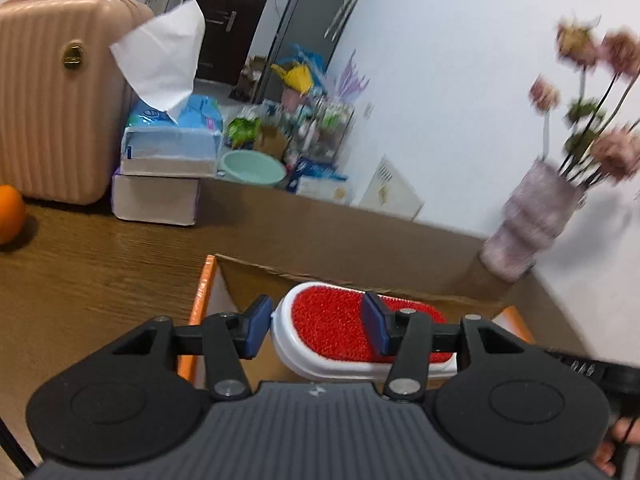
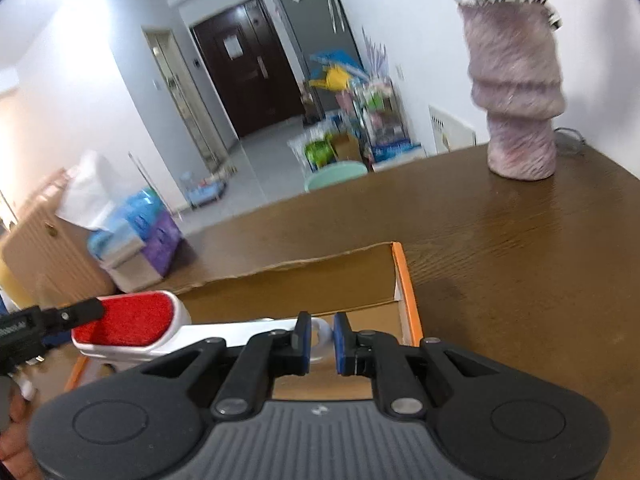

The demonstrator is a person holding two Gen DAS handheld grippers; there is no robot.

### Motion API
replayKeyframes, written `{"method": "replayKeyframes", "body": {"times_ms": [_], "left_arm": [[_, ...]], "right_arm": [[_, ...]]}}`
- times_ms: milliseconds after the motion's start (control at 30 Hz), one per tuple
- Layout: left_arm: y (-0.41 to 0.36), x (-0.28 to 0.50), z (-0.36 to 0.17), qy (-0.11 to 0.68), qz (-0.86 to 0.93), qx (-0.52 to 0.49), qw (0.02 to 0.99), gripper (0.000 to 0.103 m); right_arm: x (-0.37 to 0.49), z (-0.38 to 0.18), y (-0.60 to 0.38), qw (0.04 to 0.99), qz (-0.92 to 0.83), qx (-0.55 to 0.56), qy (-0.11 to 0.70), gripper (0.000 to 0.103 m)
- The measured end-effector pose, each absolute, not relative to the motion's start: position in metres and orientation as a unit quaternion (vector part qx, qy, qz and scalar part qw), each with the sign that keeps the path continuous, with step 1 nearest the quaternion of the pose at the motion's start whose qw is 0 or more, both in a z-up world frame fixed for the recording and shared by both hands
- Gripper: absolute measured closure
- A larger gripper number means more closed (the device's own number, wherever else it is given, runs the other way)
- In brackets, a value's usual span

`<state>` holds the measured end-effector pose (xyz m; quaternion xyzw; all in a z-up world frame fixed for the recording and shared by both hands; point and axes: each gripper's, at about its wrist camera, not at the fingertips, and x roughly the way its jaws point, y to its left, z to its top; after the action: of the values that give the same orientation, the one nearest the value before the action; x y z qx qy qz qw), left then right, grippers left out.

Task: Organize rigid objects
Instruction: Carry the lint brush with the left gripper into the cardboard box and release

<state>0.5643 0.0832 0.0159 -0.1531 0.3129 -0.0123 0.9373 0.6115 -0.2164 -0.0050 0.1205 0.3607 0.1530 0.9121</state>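
Note:
A white lint brush with a red pad [image 1: 332,328] is held over an open cardboard box with orange edges [image 1: 202,292]. My left gripper [image 1: 316,330] is closed around the brush head, one finger on each side. In the right wrist view the brush [image 2: 132,326] stretches from lower left to centre, and my right gripper [image 2: 322,340] is shut on the loop at the end of its white handle. The box [image 2: 408,292] lies below both grippers on the wooden table.
A pink fuzzy vase with dried flowers [image 1: 528,224] stands at the table's far right, also in the right wrist view [image 2: 516,96]. A tissue pack on stacked books [image 1: 164,168], a pink suitcase [image 1: 56,100] and an orange [image 1: 10,214] sit at the left.

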Motion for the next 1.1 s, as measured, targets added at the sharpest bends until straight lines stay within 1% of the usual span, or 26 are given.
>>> {"method": "replayKeyframes", "body": {"times_ms": [33, 67, 100, 167, 200, 233, 267, 433, 467, 533, 600, 667, 733, 800, 833, 900, 1000, 1100], "left_arm": [[0.079, 0.57, 0.01, 0.324, -0.012, -0.134, 0.936, 0.051], [0.078, 0.573, 0.006, 0.334, -0.014, -0.123, 0.934, 0.048], [0.076, 0.576, 0.0, 0.344, -0.013, -0.113, 0.932, 0.047], [0.074, 0.578, -0.004, 0.352, -0.017, -0.108, 0.929, 0.045], [0.074, 0.576, -0.002, 0.346, -0.022, -0.105, 0.932, 0.036], [0.073, 0.573, 0.001, 0.337, -0.019, -0.096, 0.936, 0.031], [0.071, 0.569, 0.005, 0.326, -0.012, -0.082, 0.942, 0.028], [0.073, 0.544, 0.024, 0.318, -0.009, -0.066, 0.946, 0.028], [0.073, 0.537, 0.03, 0.315, -0.006, -0.064, 0.947, 0.026], [0.075, 0.525, 0.043, 0.308, 0.0, -0.06, 0.949, 0.024], [0.077, 0.509, 0.054, 0.302, 0.002, -0.054, 0.952, 0.021], [0.077, 0.486, 0.066, 0.293, 0.007, -0.045, 0.955, 0.019], [0.075, 0.464, 0.075, 0.286, 0.008, -0.037, 0.957, 0.017], [0.074, 0.438, 0.083, 0.277, 0.007, -0.029, 0.96, 0.013], [0.072, 0.425, 0.087, 0.27, 0.007, -0.025, 0.962, 0.012], [0.07, 0.401, 0.094, 0.254, 0.008, -0.018, 0.967, 0.009], [0.066, 0.36, 0.103, 0.217, 0.022, -0.015, 0.976, 0.006], [0.062, 0.322, 0.106, 0.187, 0.032, -0.009, 0.982, 0.003]], "right_arm": [[0.618, -0.009, -0.212, 0.912, 0.152, 0.11, 0.365, 0.091], [0.62, -0.012, -0.208, 0.913, 0.15, 0.1, 0.367, 0.088], [0.625, -0.015, -0.203, 0.914, 0.147, 0.086, 0.369, 0.086], [0.628, -0.019, -0.194, 0.913, 0.158, 0.065, 0.37, 0.086], [0.629, -0.021, -0.191, 0.911, 0.167, 0.063, 0.371, 0.086], [0.627, -0.022, -0.188, 0.911, 0.17, 0.058, 0.371, 0.086], [0.623, -0.022, -0.186, 0.913, 0.17, 0.051, 0.368, 0.086], [0.606, -0.001, -0.187, 0.923, 0.168, 0.038, 0.344, 0.084], [0.601, 0.006, -0.189, 0.925, 0.169, 0.039, 0.339, 0.083], [0.587, 0.021, -0.194, 0.929, 0.167, 0.035, 0.328, 0.078], [0.571, 0.034, -0.201, 0.932, 0.168, 0.031, 0.321, 0.071], [0.551, 0.046, -0.206, 0.933, 0.171, 0.021, 0.316, 0.067], [0.531, 0.054, -0.21, 0.935, 0.173, 0.012, 0.31, 0.066], [0.509, 0.063, -0.214, 0.937, 0.175, 0.003, 0.303, 0.063], [0.496, 0.067, -0.216, 0.938, 0.175, 0.0, 0.298, 0.061], [0.474, 0.075, -0.221, 0.941, 0.177, -0.006, 0.289, 0.053], [0.438, 0.082, -0.224, 0.945, 0.182, -0.02, 0.272, 0.046], [0.401, 0.084, -0.224, 0.949, 0.192, -0.028, 0.249, 0.043]]}}
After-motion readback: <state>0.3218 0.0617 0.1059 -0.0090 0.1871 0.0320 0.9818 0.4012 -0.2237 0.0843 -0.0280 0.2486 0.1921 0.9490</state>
